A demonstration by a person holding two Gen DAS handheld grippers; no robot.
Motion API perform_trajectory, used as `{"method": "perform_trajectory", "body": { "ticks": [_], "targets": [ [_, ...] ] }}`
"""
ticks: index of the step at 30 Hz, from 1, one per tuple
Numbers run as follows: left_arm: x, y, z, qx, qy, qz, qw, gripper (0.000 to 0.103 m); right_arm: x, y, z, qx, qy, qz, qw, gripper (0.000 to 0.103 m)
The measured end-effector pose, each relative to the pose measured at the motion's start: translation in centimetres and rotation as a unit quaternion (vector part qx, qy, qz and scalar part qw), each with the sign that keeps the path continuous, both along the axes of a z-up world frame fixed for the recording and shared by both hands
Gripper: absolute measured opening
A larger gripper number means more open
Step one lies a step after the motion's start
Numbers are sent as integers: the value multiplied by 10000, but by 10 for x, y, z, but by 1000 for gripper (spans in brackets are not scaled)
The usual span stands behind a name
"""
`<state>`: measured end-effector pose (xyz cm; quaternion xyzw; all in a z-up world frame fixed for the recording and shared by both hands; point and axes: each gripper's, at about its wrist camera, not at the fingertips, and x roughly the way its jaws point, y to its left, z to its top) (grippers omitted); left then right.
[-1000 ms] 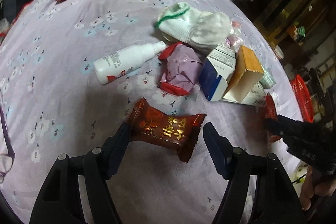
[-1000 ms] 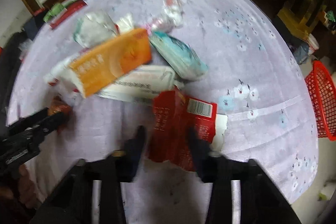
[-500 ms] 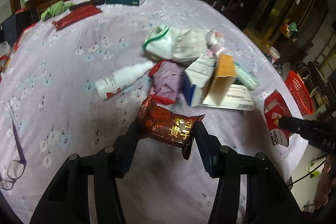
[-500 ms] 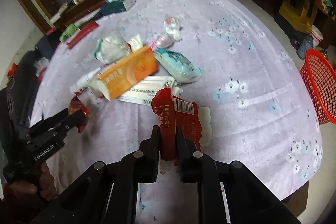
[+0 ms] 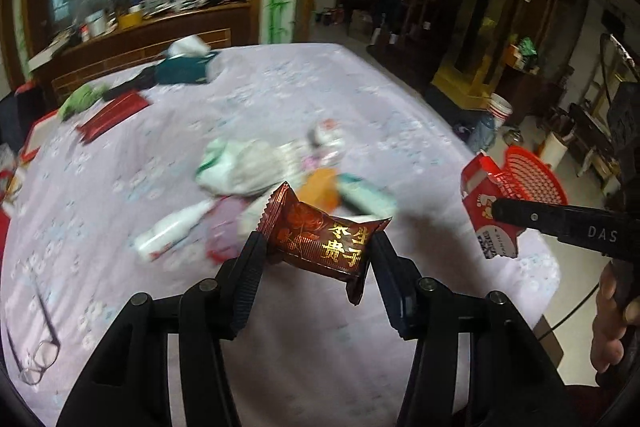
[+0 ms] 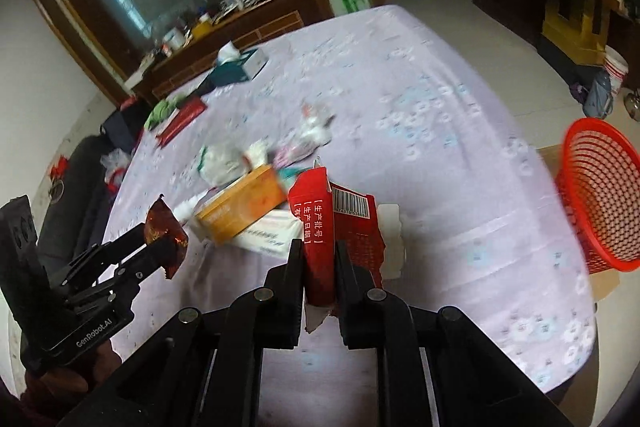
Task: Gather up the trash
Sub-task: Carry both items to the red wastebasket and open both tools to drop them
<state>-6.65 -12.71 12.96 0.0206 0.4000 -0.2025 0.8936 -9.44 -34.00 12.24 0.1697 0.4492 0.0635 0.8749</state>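
My left gripper (image 5: 318, 247) is shut on a dark red snack wrapper (image 5: 324, 233) with gold print, held up above the lilac tablecloth (image 5: 280, 95). My right gripper (image 6: 318, 251) is shut on a flattened red carton (image 6: 320, 227) with a barcode, also lifted off the table. In the left wrist view that red carton (image 5: 486, 203) hangs at the right, in front of a red mesh basket (image 5: 528, 179). In the right wrist view the snack wrapper (image 6: 164, 231) shows at the left and the red basket (image 6: 600, 195) stands off the table's right edge.
A pile stays mid-table: an orange box (image 6: 244, 207), a white bottle (image 5: 172, 231), a crumpled white bag (image 5: 240, 167), a white flat box (image 6: 268, 235). A teal tissue box (image 5: 184, 71) and red packets (image 5: 114, 115) lie farther back. Glasses (image 5: 38, 359) rest at the near left.
Both grippers have risen away from the table with their items. The pile now sits lower and farther off, and the red basket has come into view.
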Motion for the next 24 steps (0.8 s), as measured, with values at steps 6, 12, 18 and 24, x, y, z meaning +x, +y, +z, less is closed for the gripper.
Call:
{"method": "perform_trajectory", "body": {
  "ticks": [6, 12, 18, 24],
  "targets": [
    [-2, -73, 12, 69, -101, -627, 9980, 52, -18, -71, 8, 264, -81, -550, 9981, 14],
    [-5, -169, 22, 64, -197, -1471, 9889, 52, -42, -152, 14, 495, -174, -1259, 9907, 14],
    [-4, -266, 15, 94, -178, -2112, 9772, 52, -59, -236, 16, 735, -246, -1880, 9791, 14],
    [10, -347, -6, 245, 48, -2489, 9682, 53, -61, -294, 12, 930, -262, -2251, 9695, 15]
  ]
}}
